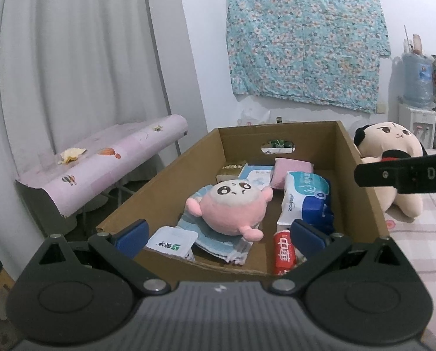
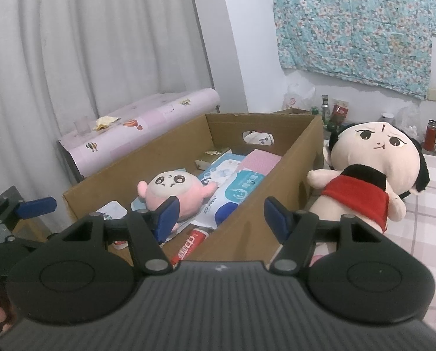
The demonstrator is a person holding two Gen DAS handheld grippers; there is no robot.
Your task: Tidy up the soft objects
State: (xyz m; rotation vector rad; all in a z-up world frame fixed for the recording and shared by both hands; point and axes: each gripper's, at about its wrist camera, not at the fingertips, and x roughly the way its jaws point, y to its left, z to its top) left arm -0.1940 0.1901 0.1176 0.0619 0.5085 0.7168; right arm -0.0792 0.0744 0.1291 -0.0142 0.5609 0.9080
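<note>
Currently, label by label:
Left tongs [image 1: 218, 234]: jaws wide apart, holding nothing, hovering at the near end of the cardboard box [image 1: 361, 175].
Right tongs [image 2: 221, 219]: jaws apart, empty, over the box's near right corner.
Pink plush [image 1: 229, 209]: inside the box, lying on a blue towel [image 1: 218, 242].
Tissue pack [image 1: 308, 201]: inside the box, right of the plush.
Large doll [image 2: 372, 172]: outside the box, against its right wall.
</note>
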